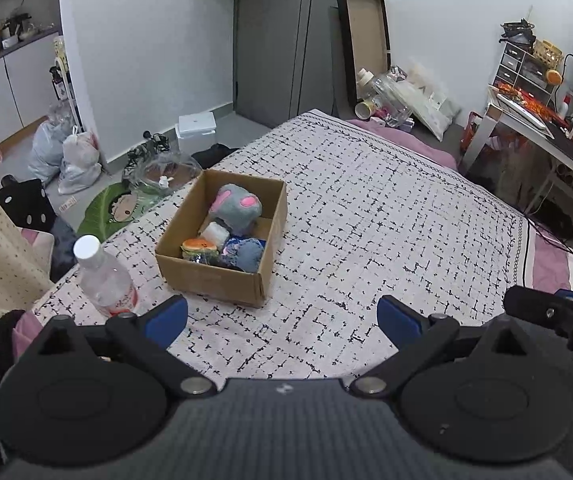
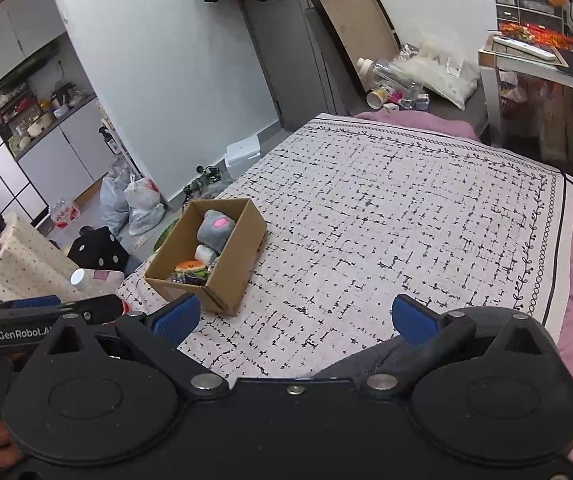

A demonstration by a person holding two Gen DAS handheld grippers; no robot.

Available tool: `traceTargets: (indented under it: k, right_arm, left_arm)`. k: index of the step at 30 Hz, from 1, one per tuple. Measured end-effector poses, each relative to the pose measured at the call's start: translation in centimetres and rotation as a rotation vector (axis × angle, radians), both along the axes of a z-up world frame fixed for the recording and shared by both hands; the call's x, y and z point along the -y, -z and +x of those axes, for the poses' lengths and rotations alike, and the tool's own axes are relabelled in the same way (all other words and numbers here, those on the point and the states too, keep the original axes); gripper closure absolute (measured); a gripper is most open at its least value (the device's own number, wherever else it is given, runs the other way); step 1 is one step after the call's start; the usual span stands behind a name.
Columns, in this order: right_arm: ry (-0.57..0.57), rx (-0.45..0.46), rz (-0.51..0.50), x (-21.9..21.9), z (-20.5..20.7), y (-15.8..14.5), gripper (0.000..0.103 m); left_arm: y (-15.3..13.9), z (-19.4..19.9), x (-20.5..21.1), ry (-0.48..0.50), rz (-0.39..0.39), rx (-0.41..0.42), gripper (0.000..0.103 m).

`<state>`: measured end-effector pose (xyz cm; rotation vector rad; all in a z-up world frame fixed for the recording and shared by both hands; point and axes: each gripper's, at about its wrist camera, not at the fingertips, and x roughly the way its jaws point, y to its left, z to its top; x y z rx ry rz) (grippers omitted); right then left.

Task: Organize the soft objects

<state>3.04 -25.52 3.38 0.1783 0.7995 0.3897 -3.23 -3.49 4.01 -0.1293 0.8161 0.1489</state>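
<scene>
Your left gripper (image 1: pixel 282 316) and right gripper (image 2: pixel 296 318) hang released, short of the cardboard box (image 1: pixel 222 280) | Risk: bottle (image 1: pixel 104 276) beside box tips if your sweep clips it.

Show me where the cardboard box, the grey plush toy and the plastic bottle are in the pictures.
cardboard box (image 1: pixel 210 278): left wrist view, on its near outer wall.
grey plush toy (image 1: pixel 235 205): left wrist view, on its grey top between the pink patches.
plastic bottle (image 1: pixel 106 278): left wrist view, on its clear body.

Soft toys (image 1: pixel 235 204) inside cardboard box (image 1: pixel 222 280)
</scene>
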Motion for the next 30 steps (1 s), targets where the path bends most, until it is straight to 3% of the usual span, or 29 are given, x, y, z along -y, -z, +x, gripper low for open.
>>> traceTargets:
  k: [30]
  right_arm:
    - [0.011, 0.015, -0.013, -0.23, -0.34, -0.21, 0.000]
  left_arm:
    - [-0.05, -0.76, -0.11, -0.012, 0.008, 0.001, 0.003]
